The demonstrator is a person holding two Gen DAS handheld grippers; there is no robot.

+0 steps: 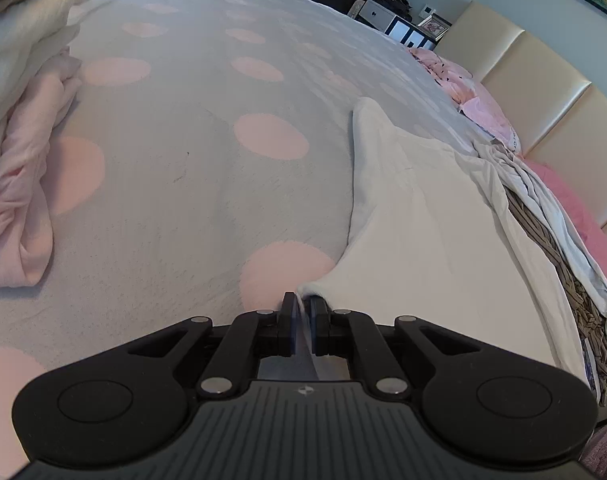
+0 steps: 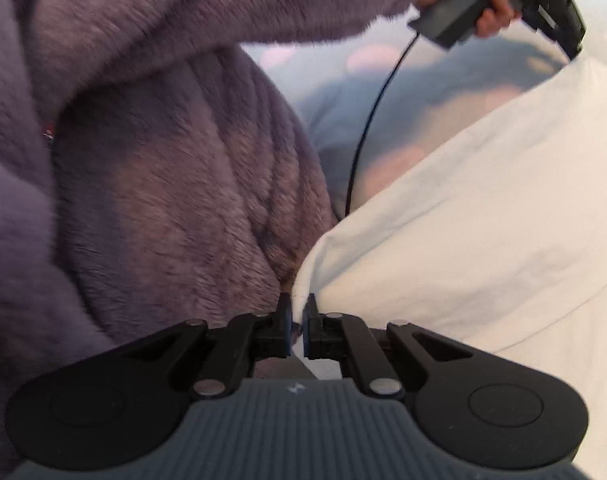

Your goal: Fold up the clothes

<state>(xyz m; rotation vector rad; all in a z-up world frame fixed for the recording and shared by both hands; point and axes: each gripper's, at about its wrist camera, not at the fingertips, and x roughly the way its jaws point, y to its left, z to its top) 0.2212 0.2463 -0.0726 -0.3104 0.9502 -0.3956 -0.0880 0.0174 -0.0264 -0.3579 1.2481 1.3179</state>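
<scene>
White cloth (image 1: 415, 216) is pinched at its edge by the left gripper (image 1: 302, 312), low in the middle. The right gripper (image 2: 298, 320) pinches another edge, beside a fuzzy purple sleeve (image 2: 151, 152). Farther up, the cloth lies on the spotted bed (image 1: 191, 152).

I see soft, even daylight in both views; the right wrist view is motion-blurred, and fisheye edges bend strongly.

Fuzzy mauve robe sleeve (image 2: 207, 4); black tongs (image 2: 297, 322), grey ribbed housing, silver screws.
</scene>
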